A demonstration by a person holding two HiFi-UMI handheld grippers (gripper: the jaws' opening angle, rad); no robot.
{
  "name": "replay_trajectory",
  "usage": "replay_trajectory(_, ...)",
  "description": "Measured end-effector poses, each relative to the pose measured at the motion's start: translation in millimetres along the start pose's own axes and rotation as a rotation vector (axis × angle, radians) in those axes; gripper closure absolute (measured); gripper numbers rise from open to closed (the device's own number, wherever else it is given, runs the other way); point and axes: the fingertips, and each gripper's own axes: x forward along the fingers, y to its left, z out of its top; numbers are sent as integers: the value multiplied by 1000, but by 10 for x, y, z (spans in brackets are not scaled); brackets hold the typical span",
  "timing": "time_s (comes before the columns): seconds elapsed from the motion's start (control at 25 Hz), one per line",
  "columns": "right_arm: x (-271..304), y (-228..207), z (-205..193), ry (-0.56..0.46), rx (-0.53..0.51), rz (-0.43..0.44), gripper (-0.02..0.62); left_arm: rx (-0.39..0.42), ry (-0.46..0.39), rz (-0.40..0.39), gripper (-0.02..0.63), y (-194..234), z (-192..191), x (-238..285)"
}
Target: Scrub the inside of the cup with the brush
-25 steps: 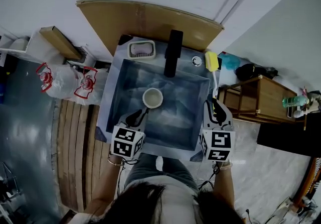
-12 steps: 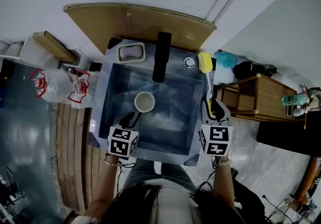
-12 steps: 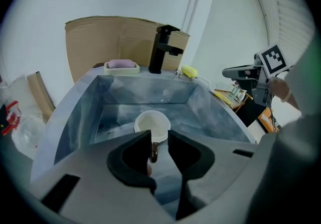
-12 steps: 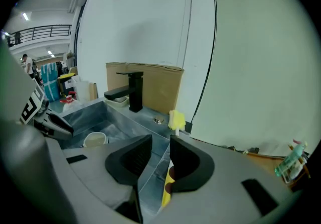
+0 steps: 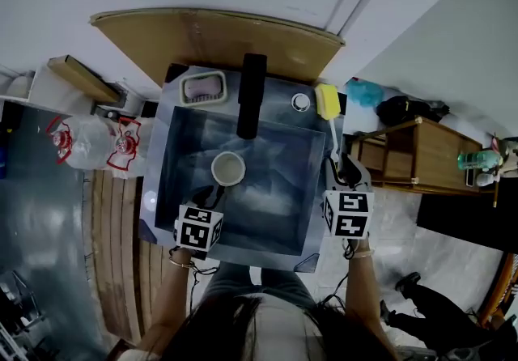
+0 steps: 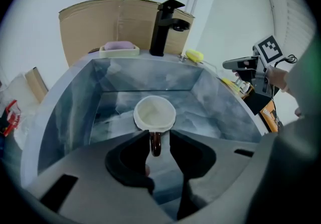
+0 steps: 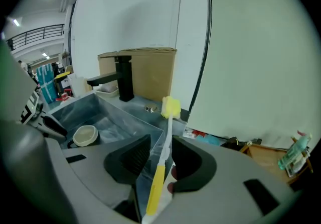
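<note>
**Head view.** One sink (image 5: 166,159). One cup (image 5: 228,168) stands upright on the sink floor, left of middle, mouth up. One brush (image 5: 333,129) lies along the sink's right rim, with its long axis running front to back. Its yellow head is at the far end by the back corner, and its grip end points toward the person. Left tongs (image 5: 217,192) sit just on the near side of the cup. Right tongs (image 5: 346,167) sit at the near end of the brush. One black tap (image 5: 251,96) stands at the back, with one soap dish (image 5: 202,88) to its left.

**Left gripper view.** The jaws have just been opening and stand wide. The dark cup handle (image 6: 156,142) points straight back at the tongs and sits between the two tips. There is a gap on each side and no pad presses on it. The cup bowl lies just beyond the tips.

**Right gripper view.** The jaws have just been opening here too and stand wide. The brush (image 7: 160,168) runs up between them along the tongs' own line, head away. It sits nearer one jaw, and I cannot tell whether it touches. Nothing is squeezed. The cup (image 7: 85,135) is down in the sink to the left, well apart from the brush.

**Judgement.** Each pair of tongs is lined up on its own thing, left on the cup and right on the brush. The coming move likely needs only a straight closing of both.
</note>
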Motion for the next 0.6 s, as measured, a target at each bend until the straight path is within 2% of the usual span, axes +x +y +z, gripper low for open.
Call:
replay_trajectory(0.44,243,-76,-195,60,48,1,456,-26,51,3,474,46,-101,200)
replay_trajectory(0.6,290,-68,-240,68,59,-1,456,-12,50,0,474,46,-88,261)
